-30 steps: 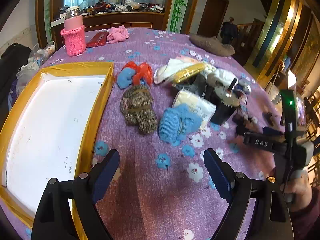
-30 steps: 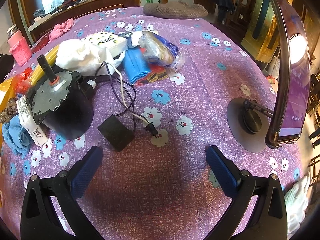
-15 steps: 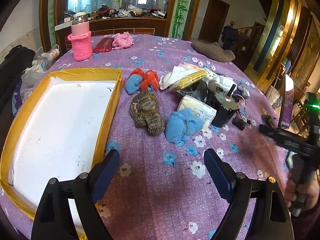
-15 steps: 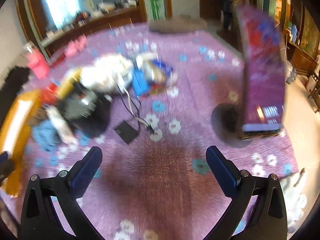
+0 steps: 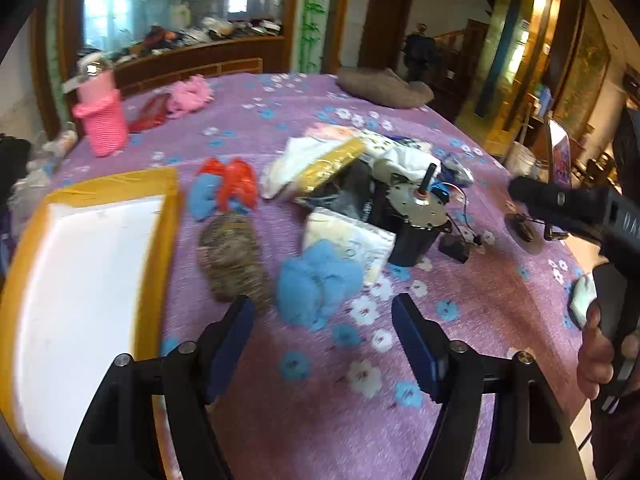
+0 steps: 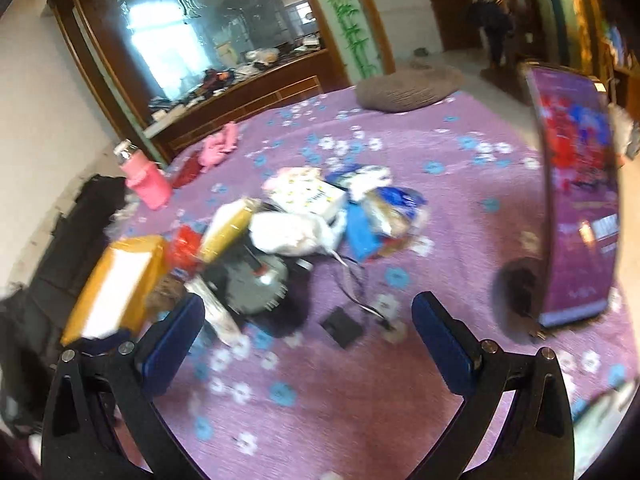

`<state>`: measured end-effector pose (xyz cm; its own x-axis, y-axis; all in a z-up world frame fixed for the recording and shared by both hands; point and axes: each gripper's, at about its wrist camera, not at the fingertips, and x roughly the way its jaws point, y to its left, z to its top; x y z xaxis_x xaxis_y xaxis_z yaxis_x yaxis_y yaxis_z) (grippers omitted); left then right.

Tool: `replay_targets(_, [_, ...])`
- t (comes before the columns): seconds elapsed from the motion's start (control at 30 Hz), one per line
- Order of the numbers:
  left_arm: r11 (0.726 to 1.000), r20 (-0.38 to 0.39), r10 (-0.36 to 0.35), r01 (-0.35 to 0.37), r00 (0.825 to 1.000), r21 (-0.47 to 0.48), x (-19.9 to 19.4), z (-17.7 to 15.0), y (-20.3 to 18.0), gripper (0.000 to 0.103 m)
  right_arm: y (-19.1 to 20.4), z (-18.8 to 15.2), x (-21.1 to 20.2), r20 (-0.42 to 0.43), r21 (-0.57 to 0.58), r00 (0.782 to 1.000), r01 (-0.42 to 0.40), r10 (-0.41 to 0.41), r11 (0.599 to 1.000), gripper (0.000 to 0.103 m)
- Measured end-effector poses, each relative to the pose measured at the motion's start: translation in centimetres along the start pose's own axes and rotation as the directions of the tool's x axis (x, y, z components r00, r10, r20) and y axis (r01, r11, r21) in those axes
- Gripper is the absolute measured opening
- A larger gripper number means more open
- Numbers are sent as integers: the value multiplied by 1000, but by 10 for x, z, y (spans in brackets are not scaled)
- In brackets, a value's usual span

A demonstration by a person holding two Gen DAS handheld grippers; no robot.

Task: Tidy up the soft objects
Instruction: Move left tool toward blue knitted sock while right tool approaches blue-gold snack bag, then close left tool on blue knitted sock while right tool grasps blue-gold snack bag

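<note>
Since 1 s ago the left gripper (image 5: pixel 322 320) jaws have come visibly closer together & are closing now, w/ nothing between the pads, only bare purple floral cloth (image 5: pixel 312 400); its view has also shifted, so the blue knit piece (image 5: pixel 316 280) and brown knit piece (image 5: pixel 232 256) now sit just beyond the fingertips instead of well ahead. Left wrist view: white tray w/ yellow rim (image 5: pixel 170 208) at left, empty; brown knit just right of the rim, blue knit beside it & touching a white packet (image 5: pixel 352 236); red/blue soft bundle (image 5: pixel 224 192) farther back near the tray corner; black motor (image 5: pixel 416 216) w/ wires right of the packet; pink knit-sleeved bottle (image 5: pixel 102 120) and pink cloth (image 5: pixel 190 94) far back; grey cushion (image 5: pixel 384 88) at the far edge. A hand (image 5: pixel 600 356) at right holds the other gripper's handle. Right wrist view: vs 1 s ago the camera now sits higher & looks farther out, so more room and mirror show, and the frame is motion-blurred. Right gripper (image 6: pixel 308 320) jaws wide apart, holding nothing, above the cloth near a small black box (image 6: pixel 342 326) & the motor (image 6: pixel 260 284); phone on stand (image 6: pixel 576 216) at right; the blue knit can't be made out here.
</note>
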<state>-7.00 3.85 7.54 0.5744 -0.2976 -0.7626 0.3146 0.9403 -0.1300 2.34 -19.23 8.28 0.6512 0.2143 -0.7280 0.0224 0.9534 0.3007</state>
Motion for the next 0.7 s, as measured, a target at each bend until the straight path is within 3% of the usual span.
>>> replay_targets(0.13, [998, -48, -54, 55, 997, 24, 31, 11, 0, 57, 3, 15, 8, 3, 6, 999, -44, 44, 999, 103])
replay_targets(0.37, [1000, -50, -17, 18, 999, 17, 62, 26, 8, 62, -8, 40, 19, -36, 63, 995, -90, 92, 994, 103])
replay_targets(0.47, [1000, -57, -29, 29, 998, 4, 72, 24, 12, 61, -17, 51, 36, -79, 95, 996, -43, 50, 995, 103])
replay_targets(0.53, [998, -73, -56, 55, 996, -16, 79, 22, 14, 54, -22, 56, 49, -112, 129, 993, -10, 25, 992, 103])
replay_targets(0.7, [995, -66, -91, 88, 994, -53, 88, 22, 28, 43, -29, 65, 72, -158, 131, 979, 147, -125, 981, 100])
